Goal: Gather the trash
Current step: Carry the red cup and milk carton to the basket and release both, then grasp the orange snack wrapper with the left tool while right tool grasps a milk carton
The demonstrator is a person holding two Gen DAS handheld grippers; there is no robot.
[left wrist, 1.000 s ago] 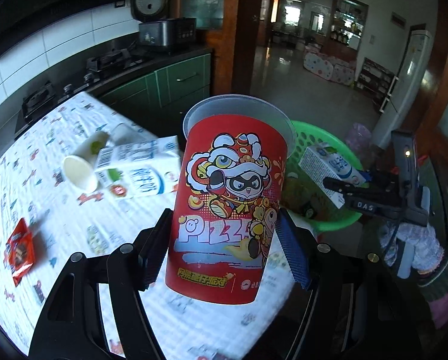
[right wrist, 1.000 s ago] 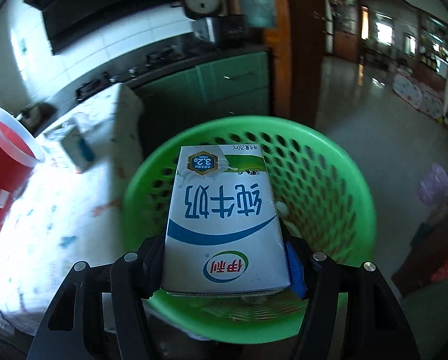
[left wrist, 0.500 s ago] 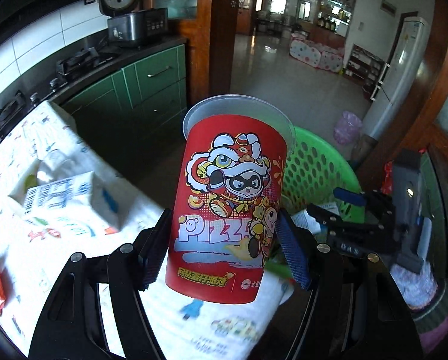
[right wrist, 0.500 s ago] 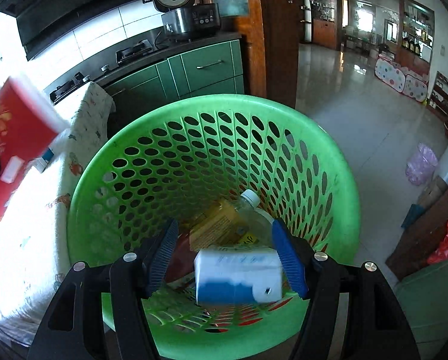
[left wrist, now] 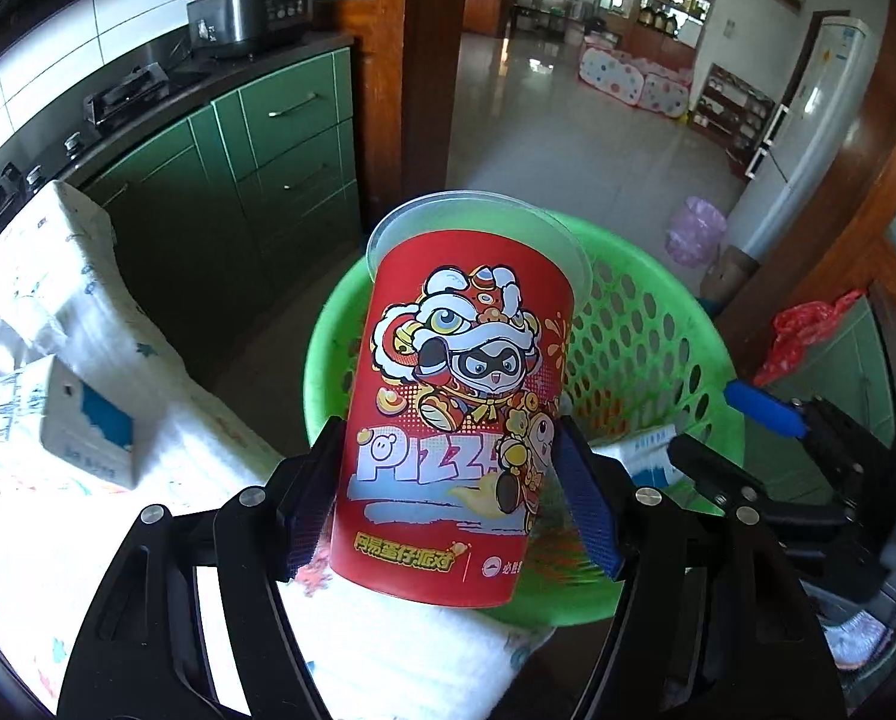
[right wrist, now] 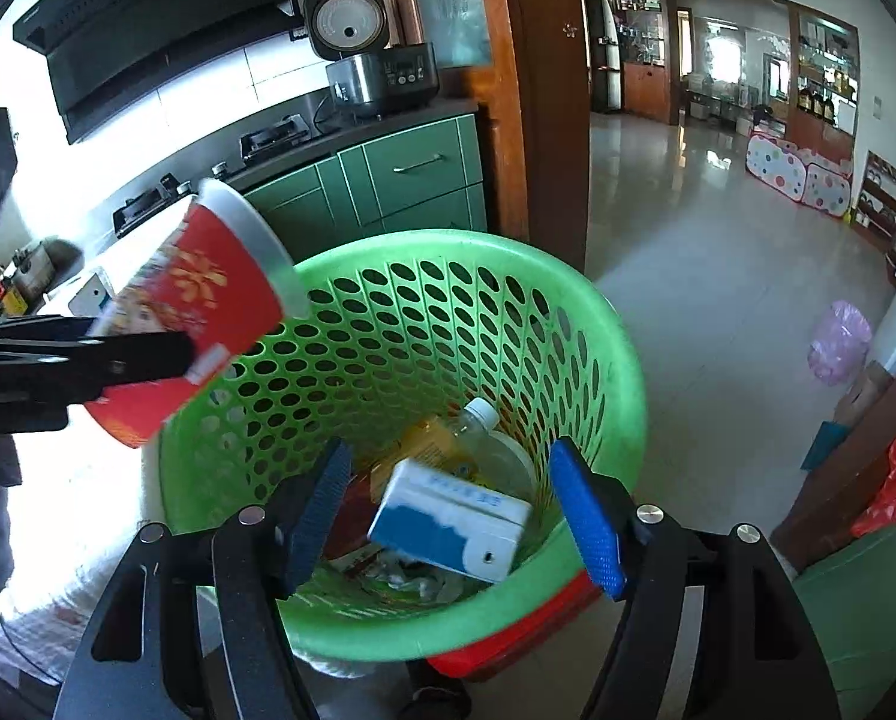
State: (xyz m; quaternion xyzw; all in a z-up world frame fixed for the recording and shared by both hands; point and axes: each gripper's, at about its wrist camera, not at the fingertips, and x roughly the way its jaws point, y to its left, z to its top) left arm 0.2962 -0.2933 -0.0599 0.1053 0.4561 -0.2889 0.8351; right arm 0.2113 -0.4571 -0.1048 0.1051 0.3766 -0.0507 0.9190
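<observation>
My left gripper is shut on a red pizza cup with a clear lid. It holds the cup tilted over the near rim of the green basket. In the right wrist view the cup leans over the basket's left edge, with a left finger across it. My right gripper hangs above the basket's mouth; its jaws are opening and nothing is between them. Below it, a white and blue milk carton lies in the basket on a plastic bottle and wrappers. The right gripper also shows beside the basket.
A second milk carton lies on the patterned tablecloth at the left. Green cabinets stand behind the table. A red object sits under the basket. A pink bag lies on the tiled floor beyond.
My right gripper let go of the milk carton, which dropped into the basket. My left gripper carried the red cup from above the table to the basket's rim.
</observation>
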